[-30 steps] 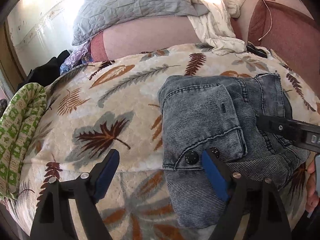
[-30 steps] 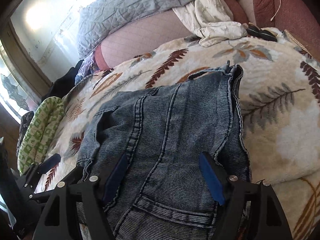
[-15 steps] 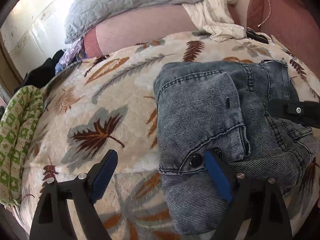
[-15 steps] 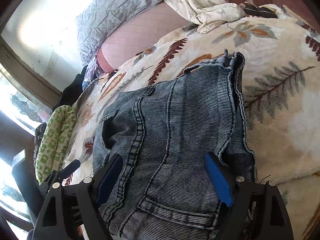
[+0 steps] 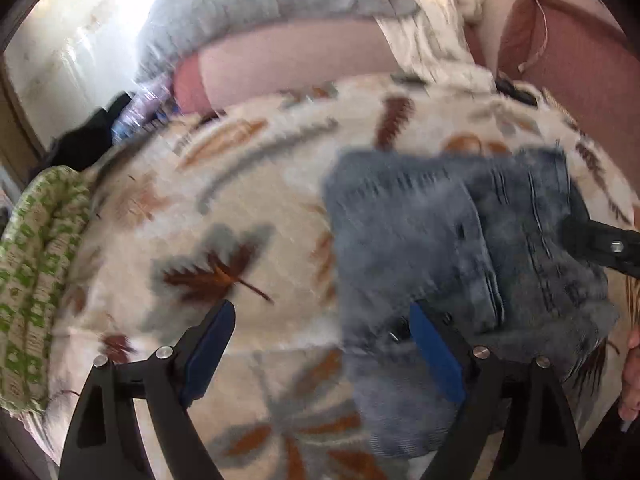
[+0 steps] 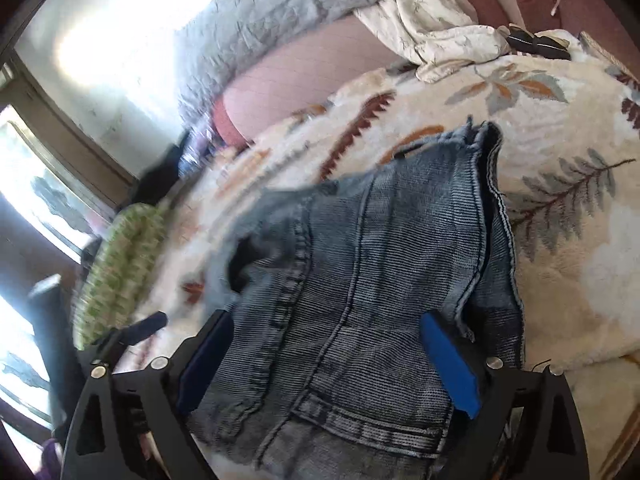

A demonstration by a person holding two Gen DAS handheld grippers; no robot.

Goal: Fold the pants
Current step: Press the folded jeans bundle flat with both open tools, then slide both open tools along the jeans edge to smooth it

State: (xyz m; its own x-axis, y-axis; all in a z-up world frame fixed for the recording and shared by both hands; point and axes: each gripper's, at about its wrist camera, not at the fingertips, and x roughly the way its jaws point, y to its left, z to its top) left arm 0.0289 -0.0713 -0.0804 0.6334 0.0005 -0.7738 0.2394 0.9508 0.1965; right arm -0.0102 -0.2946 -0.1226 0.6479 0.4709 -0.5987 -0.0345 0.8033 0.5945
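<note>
The folded bundle of faded blue-grey denim pants (image 5: 460,248) lies on the cream fleece blanket printed with brown, orange and grey leaves (image 5: 248,216), toward the right of the left wrist view, which is smeared with blur. The black left gripper with blue pads (image 5: 320,344) hangs over it with its 2 jaws spread wide; the right-hand pad (image 5: 436,360) sits over the near left edge of the denim, the other over bare blanket, and nothing is pinched. From the right edge of that view the tip of the black right gripper (image 6: 324,356) pokes in over the pants. In its own view, its jaws are opening, with the pants' seamed panel and waistband lying between the 2 pads but not squeezed. A green-and-cream patterned cushion (image 5: 32,280) sits at the blanket's left edge, a grey quilted cover (image 6: 280,20) and crumpled white sheet (image 6: 432,28) lie at the far side. No brand, label or writing is readable on anything.
</note>
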